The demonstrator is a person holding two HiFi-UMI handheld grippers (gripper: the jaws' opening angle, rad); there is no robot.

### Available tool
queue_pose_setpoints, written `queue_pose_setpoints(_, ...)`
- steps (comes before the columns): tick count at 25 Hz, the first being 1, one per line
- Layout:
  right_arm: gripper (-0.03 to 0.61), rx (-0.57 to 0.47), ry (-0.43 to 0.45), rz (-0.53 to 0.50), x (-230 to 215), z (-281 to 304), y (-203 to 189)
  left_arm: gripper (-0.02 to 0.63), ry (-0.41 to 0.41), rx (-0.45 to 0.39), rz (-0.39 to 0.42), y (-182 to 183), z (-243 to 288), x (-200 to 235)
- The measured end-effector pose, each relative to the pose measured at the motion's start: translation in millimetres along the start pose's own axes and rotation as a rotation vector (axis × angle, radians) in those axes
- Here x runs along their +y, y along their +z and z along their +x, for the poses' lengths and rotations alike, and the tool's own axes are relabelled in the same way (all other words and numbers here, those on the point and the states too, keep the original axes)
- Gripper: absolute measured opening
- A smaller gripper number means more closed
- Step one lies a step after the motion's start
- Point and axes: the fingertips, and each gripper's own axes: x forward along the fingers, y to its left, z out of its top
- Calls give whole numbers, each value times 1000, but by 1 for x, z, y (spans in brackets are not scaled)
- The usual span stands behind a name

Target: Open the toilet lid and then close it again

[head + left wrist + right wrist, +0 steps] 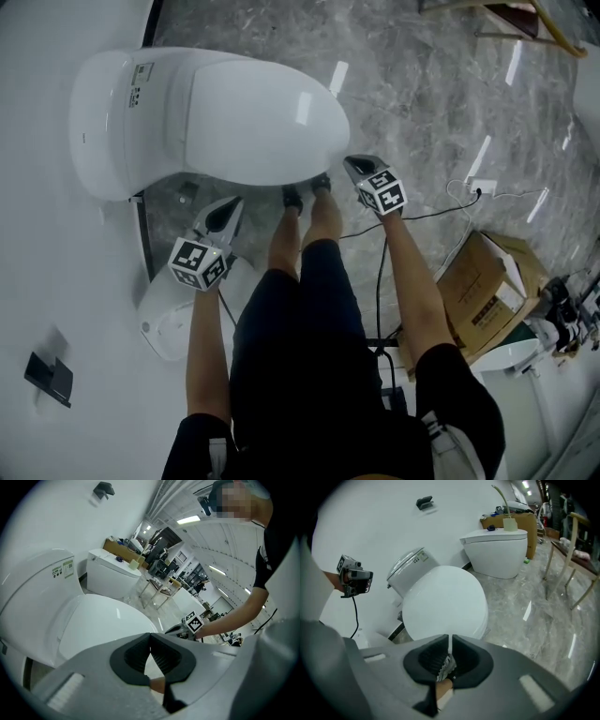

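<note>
The toilet lid (253, 117) lies shut and flat on its bowl just ahead of our feet. Its long axis runs from the cistern (105, 122) at the head view's left to its rounded front at the right. Our left gripper (228, 214) and right gripper (353, 167) hang near that front, both claws closed and empty. Only the gripper views show the ribbed pads (161, 658) meeting.

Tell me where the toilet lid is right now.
In the head view the toilet lid lies shut at upper left of centre, just beyond the person's shoes, with the left gripper and right gripper close to its near edge.
</note>
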Motion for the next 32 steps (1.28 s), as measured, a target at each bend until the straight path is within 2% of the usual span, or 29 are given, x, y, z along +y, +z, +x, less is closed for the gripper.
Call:
queue_pose_setpoints(4,89,-43,-50,67,-18,8,0,11,-7,9,-11,-10,8,0)
queue_pose_setpoints(7,206,-83,-30,166,-26,18,2,11,-13,19,-18,-18,14,1)
queue_pose_setpoints(10,222,-97,-22,229,-33,31,5,11,-15,23,-27,-24,18,2)
queue_pose_setpoints(16,233,-134,-60,276,-39,41,7,11,-10,27,-49,-31,24,9)
queue_pose_setpoints(18,284,-126,-46,292,-40,45,1,11,-10,32,-51,-34,27,11)
queue_pose_setpoints(22,293,-149,33,368,-37,53,-2,11,-14,36,-60,-39,35,13)
queue_pose_setpoints(25,292,-184,46,437,-37,50,1,11,-16,37,-79,-45,36,13)
queue_pose_setpoints(27,285,-169,48,441,-35,47,2,11,-18,39,-91,-49,36,13)
queue_pose_setpoints(29,224,-152,56,442,-34,41,3,11,-17,42,-103,-55,37,13)
queue_pose_setpoints(32,168,-156,63,480,-37,35,4,11,-18,46,-116,-59,40,11)
